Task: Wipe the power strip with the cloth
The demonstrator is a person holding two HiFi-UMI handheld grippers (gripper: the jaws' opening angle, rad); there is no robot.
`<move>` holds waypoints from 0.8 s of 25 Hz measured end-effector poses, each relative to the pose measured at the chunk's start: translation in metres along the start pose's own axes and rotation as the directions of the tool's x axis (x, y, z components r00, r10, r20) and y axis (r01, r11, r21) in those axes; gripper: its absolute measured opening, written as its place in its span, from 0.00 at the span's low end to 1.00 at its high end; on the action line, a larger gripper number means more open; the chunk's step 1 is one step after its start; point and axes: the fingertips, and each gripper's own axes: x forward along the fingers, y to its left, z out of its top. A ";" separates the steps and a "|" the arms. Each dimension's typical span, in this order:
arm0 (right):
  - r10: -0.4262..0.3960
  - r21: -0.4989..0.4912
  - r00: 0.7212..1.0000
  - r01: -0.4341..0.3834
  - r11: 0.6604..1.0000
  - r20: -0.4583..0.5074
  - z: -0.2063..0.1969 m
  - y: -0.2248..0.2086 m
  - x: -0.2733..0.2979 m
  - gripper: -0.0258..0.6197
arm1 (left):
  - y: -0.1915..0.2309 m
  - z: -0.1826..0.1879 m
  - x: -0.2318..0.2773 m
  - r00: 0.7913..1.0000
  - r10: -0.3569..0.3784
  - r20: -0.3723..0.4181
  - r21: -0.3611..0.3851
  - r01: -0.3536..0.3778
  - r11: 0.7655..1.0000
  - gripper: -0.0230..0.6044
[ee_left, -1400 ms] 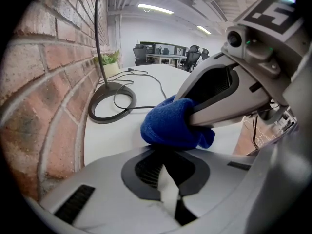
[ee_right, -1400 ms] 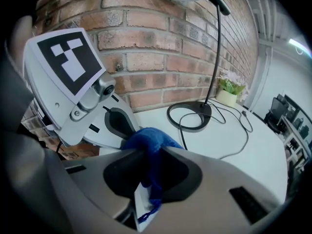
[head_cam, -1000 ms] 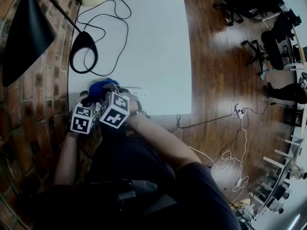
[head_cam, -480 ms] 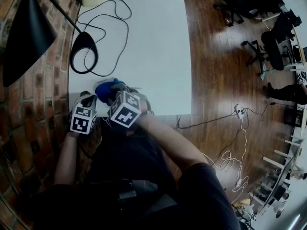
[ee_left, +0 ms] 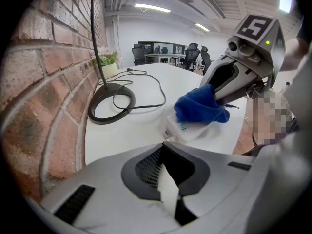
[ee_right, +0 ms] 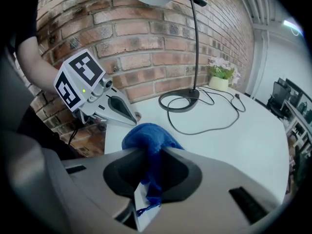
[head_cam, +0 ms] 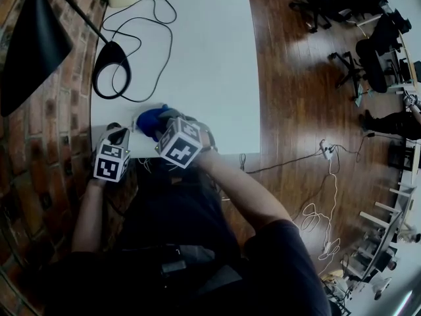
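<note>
Nearby, cable loops; cloth seemingly hides power strip.

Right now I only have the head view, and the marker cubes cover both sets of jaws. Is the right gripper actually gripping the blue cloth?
Observer: Yes. In the right gripper view the right gripper is clamped on the blue cloth, and a bunch of it sticks out past the tips.
Operator: Cloth on the power strip?
Observer: The left gripper view shows it lying on top of the white power strip. The strip's near end is bare.
Operator: Left gripper?
Observer: The left gripper has its jaws together. A white sliver shows between them, but I can't tell what it is.
</note>
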 end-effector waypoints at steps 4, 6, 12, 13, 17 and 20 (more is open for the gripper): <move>-0.005 0.020 1.000 0.005 1.000 -0.008 -0.007 -0.008 -0.007 0.16 | 0.000 -0.001 0.000 1.000 0.000 0.000 0.001 0.000 1.000 0.06; -0.006 0.034 1.000 0.006 0.999 -0.010 -0.011 -0.012 -0.010 0.16 | 0.001 -0.001 0.001 1.000 0.002 -0.001 0.005 -0.002 1.000 0.06; -0.005 0.054 1.000 0.007 0.999 -0.023 -0.028 -0.022 -0.024 0.16 | 0.004 -0.007 0.005 1.000 0.016 -0.005 0.017 -0.016 1.000 0.06; -0.009 0.060 1.000 0.010 0.998 -0.021 -0.031 -0.024 -0.026 0.16 | 0.002 -0.009 0.005 1.000 0.010 -0.014 0.019 -0.009 1.000 0.06; -0.020 0.094 0.999 0.022 0.995 -0.030 -0.043 -0.031 -0.034 0.16 | -0.016 -0.011 0.004 0.999 -0.021 -0.028 0.080 0.024 0.996 0.05; -0.028 0.090 1.000 0.029 0.995 -0.014 -0.046 -0.035 -0.039 0.16 | -0.021 -0.012 0.003 1.000 0.006 0.014 0.061 -0.007 0.998 0.05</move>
